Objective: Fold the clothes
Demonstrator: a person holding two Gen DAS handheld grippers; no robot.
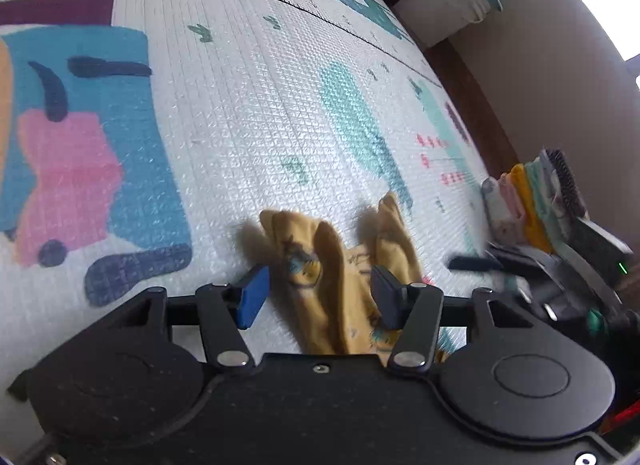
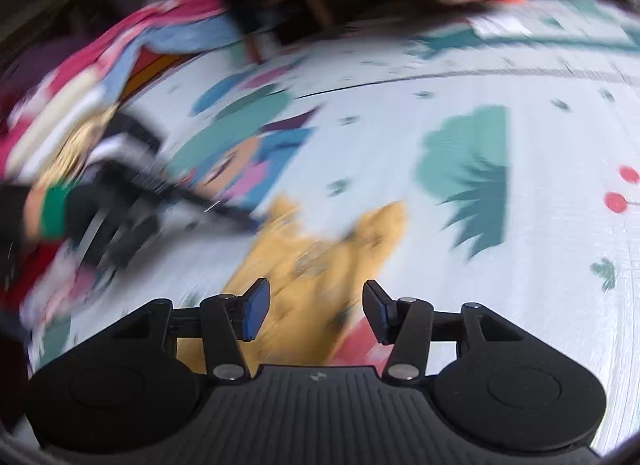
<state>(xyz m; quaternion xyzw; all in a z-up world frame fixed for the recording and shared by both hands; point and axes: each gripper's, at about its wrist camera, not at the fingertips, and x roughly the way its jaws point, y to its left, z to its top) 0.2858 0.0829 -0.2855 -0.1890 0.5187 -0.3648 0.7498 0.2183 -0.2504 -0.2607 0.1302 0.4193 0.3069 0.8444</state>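
Two grippers hung over a patterned play mat (image 1: 248, 113), each with its jaws spread apart and nothing between the pads. Nearest the left gripper (image 1: 318, 297) lay a crumpled mustard-yellow garment (image 1: 340, 265) with small printed figures, bunched on the mat and running under that gripper's body; its blue-padded fingers (image 1: 252, 297) stood on either side of the cloth without pinching it. From the right wrist view, heavily blurred, the right gripper (image 2: 316, 313) was likewise wide apart above the same yellow garment (image 2: 320, 261), which spread forward from between its fingers. To the right of the garment in the left view sat a stack of folded clothes (image 1: 528, 205) in yellow, pink and pale green at the mat's edge. Further off, beyond the mat, a white bundle (image 1: 448, 5) rested by the wall.
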